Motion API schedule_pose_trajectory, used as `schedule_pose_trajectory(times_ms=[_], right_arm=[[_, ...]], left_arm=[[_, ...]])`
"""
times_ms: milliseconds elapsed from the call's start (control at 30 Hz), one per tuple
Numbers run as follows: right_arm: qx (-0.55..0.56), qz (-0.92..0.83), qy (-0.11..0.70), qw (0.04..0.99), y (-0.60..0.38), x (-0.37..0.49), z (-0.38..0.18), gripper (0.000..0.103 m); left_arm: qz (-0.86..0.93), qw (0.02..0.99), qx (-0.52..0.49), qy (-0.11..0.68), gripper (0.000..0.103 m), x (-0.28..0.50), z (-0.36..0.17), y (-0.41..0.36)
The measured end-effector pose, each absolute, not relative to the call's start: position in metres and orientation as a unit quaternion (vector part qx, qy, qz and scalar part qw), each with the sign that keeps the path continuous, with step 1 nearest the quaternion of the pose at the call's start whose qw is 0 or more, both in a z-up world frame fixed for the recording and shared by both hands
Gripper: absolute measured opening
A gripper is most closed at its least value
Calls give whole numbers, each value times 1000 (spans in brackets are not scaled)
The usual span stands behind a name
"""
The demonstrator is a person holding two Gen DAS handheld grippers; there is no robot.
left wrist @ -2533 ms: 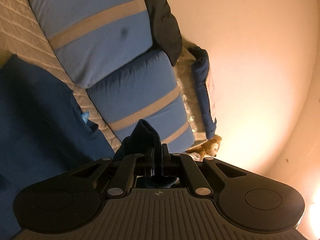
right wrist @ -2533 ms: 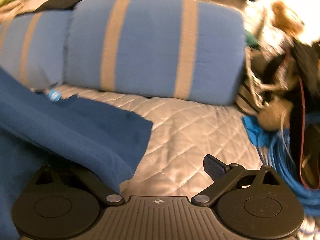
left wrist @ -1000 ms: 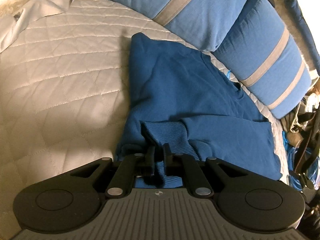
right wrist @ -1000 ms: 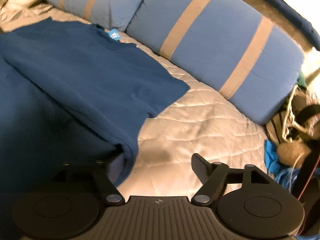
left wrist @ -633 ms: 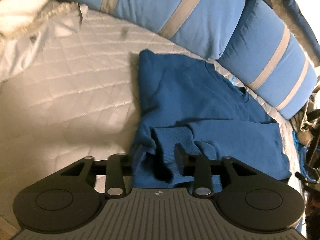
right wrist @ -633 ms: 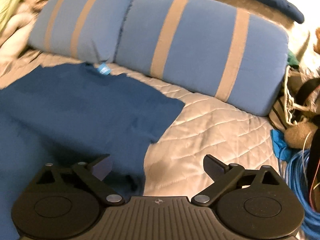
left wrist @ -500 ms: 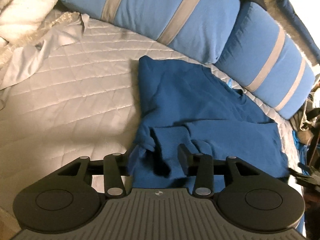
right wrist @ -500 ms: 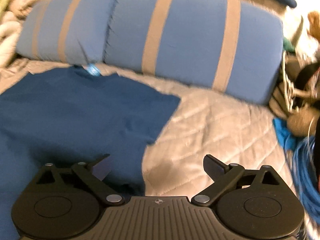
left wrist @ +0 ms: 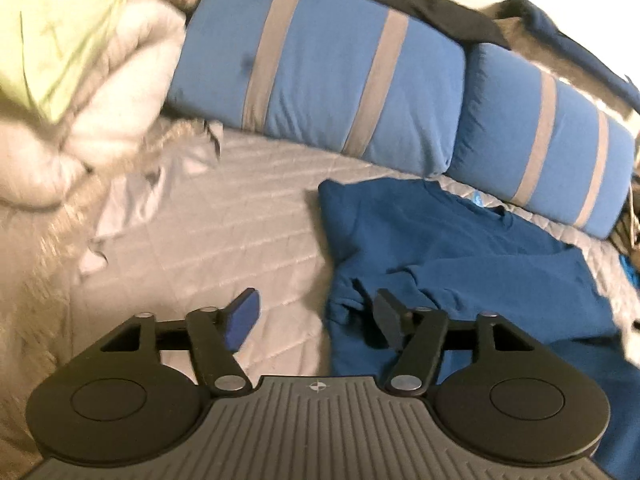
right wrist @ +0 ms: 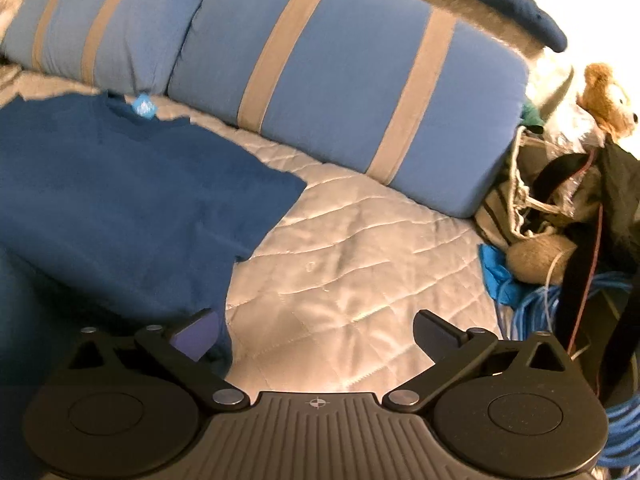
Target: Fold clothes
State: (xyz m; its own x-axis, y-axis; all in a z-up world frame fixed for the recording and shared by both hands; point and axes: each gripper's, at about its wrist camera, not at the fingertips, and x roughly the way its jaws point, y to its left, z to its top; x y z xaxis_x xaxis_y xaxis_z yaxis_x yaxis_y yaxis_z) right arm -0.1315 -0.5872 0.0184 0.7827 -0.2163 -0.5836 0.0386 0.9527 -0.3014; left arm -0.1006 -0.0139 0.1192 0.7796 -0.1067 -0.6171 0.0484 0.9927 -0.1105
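With both our left tongs [left wrist: 316, 314] and right tongs [right wrist: 316, 334] spread wide and holding nothing, the soft, limp dark-blue cotton T-shirt [left wrist: 460, 248] lies on the quilted grey bed [right wrist: 360, 248] below striped blue pillows [right wrist: 360, 80]; we would likely pinch its hem or sleeve edge.

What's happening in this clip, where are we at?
A person with a gripper in each hand is folding a dark blue shirt on a quilted bed, in front of two blue striped pillows. Both the left gripper and the right gripper are open and hold nothing. One sleeve is folded in over the shirt's body on the left gripper's side; the other sleeve lies spread flat, so the fold is only partly done.
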Motion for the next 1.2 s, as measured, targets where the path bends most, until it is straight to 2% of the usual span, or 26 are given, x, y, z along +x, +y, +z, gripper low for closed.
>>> schedule_pose_trajectory(times_ms=[233, 500, 800, 933, 1200], right_arm=[[-61, -48, 307, 949, -617, -178, 52, 103], [-19, 10, 306, 952, -628, -230, 77, 103], [54, 59, 313, 946, -644, -273, 93, 103], [77, 62, 317, 943, -647, -285, 87, 103], [108, 61, 327, 937, -644, -299, 68, 102]], left_arm=[[-73, 951, 5, 300, 74, -128, 128, -20], [-160, 941, -3, 296, 75, -156, 129, -8], [-183, 929, -12, 320, 75, -198, 123, 23], [-194, 911, -65, 357, 75, -210, 103, 39], [-275, 837, -250, 401, 74, -215, 54, 62]])
